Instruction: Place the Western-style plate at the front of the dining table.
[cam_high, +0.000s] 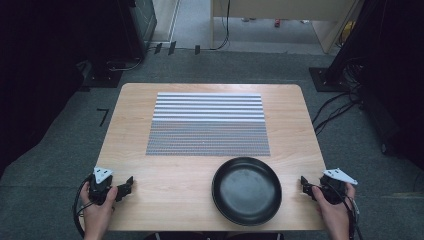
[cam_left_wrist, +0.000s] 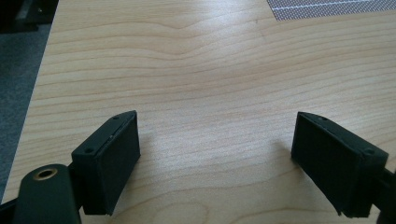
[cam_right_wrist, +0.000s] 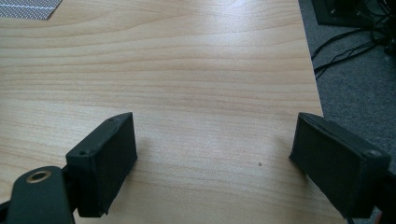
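A black round plate (cam_high: 246, 189) lies on the wooden table (cam_high: 175, 175) near its front edge, right of centre. Behind it a grey striped placemat (cam_high: 208, 123) is spread flat across the table's middle. My left gripper (cam_high: 126, 186) rests at the front left corner, held in a hand, jaws wide apart with bare wood between them (cam_left_wrist: 217, 154). At the front right edge sits my right gripper (cam_high: 305, 185), just right of the plate, also open over bare wood (cam_right_wrist: 215, 154). A corner of the placemat (cam_left_wrist: 327, 8) shows at the top of the left gripper view, and likewise the placemat (cam_right_wrist: 28, 8) in the right gripper view.
Grey carpet (cam_high: 345, 145) surrounds the table. Cables (cam_high: 340, 107) trail on the floor at the right, and dark equipment (cam_high: 130, 30) stands at the back left. In the right gripper view the table edge (cam_right_wrist: 314, 79) runs close to the right jaw.
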